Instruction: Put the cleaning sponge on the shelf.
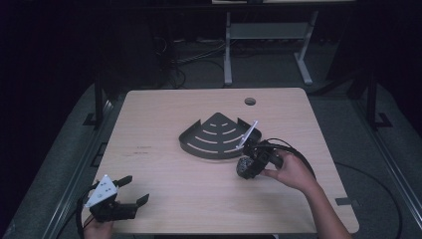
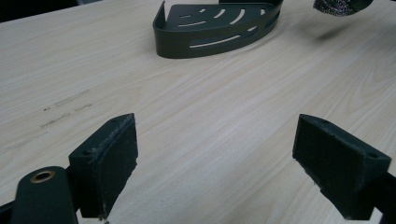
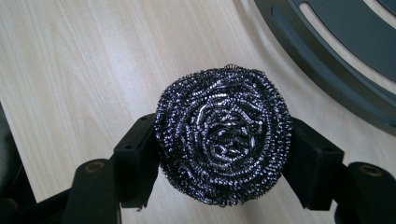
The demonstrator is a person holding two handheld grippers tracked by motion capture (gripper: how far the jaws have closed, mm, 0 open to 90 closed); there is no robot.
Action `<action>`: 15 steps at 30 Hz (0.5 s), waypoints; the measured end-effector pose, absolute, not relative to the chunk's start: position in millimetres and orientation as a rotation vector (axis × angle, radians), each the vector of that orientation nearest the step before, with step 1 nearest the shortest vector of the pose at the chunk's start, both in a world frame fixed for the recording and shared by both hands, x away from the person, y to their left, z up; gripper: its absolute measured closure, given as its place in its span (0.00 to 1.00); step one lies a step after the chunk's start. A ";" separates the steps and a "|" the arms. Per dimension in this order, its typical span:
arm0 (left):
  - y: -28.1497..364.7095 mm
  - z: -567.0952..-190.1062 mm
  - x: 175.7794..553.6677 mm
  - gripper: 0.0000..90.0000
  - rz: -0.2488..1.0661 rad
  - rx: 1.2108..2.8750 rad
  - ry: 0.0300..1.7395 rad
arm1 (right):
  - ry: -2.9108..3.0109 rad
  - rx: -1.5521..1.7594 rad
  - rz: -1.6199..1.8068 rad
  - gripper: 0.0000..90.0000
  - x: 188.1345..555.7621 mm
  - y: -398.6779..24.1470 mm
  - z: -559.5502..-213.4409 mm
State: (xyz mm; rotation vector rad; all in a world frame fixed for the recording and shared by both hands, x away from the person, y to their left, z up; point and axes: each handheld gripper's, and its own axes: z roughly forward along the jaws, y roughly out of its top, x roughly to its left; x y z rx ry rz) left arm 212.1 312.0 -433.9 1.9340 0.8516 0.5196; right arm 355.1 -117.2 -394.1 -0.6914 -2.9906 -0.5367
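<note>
A round steel-wool scourer (image 3: 223,135) is squeezed between the two black jaws of my right gripper (image 3: 223,154), held just above the wooden table. From above, the scourer (image 1: 244,168) hangs at the near right edge of a dark, fan-shaped slotted basket (image 1: 199,147), with my right gripper (image 1: 247,167) shut on it. That basket (image 2: 205,39) stands at the table's middle. My left gripper (image 1: 135,190) rests at the near left corner, its jaws wide apart with nothing between its pads (image 2: 116,158). The scourer (image 2: 338,5) peeks in at the left gripper view's top right.
The wooden table (image 1: 164,114) has a round cable hole (image 1: 250,101) near its far edge. A faint scuff mark (image 1: 142,150) lies left of the basket. Beyond the table stand a desk frame (image 1: 268,45) and cables on a dark floor.
</note>
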 end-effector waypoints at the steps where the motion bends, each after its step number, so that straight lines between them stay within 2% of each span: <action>1: 312.5 -433.7 212.2 0.15 0.523 1.934 0.850 | -2.994 -0.680 -0.534 0.37 355.6 -116.1 -393.7; 15: 312.6 -433.6 212.0 0.15 0.524 1.933 0.851 | -2.980 -0.675 -0.564 0.37 368.4 -109.2 -383.5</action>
